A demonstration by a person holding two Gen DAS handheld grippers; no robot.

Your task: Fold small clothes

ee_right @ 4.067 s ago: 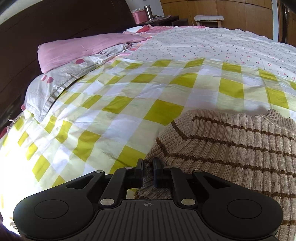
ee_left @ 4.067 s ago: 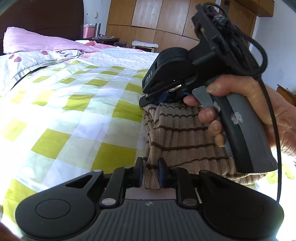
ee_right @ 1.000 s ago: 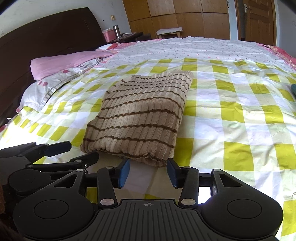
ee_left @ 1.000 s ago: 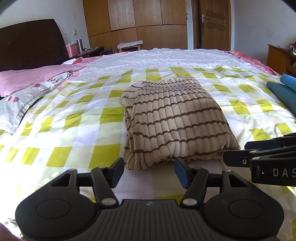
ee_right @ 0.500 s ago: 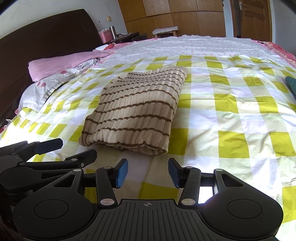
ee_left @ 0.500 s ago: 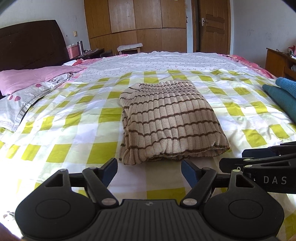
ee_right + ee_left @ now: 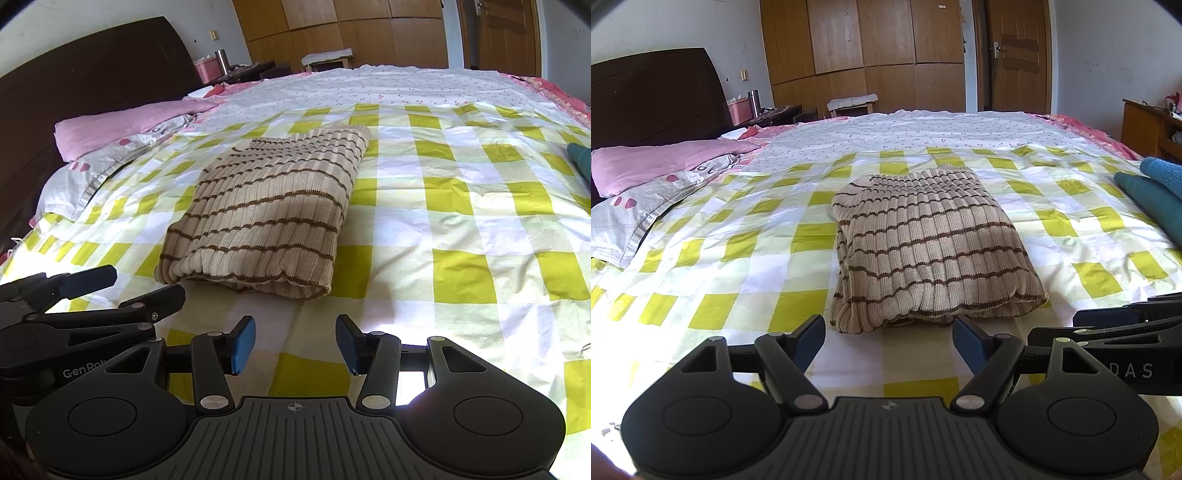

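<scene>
Gaping wide and gripping nothing, both the left gripper (image 7: 888, 341) and right gripper (image 7: 295, 345) are hovering just short of the sweater (image 7: 929, 245), which is lying at 12 o'clock on the bed (image 7: 738, 273), folded into a neat packet; folding looks finished.

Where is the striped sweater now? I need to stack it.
The striped sweater lies folded mid-bed on the checked sheet, ahead of both open grippers, pillows to its left.
</scene>
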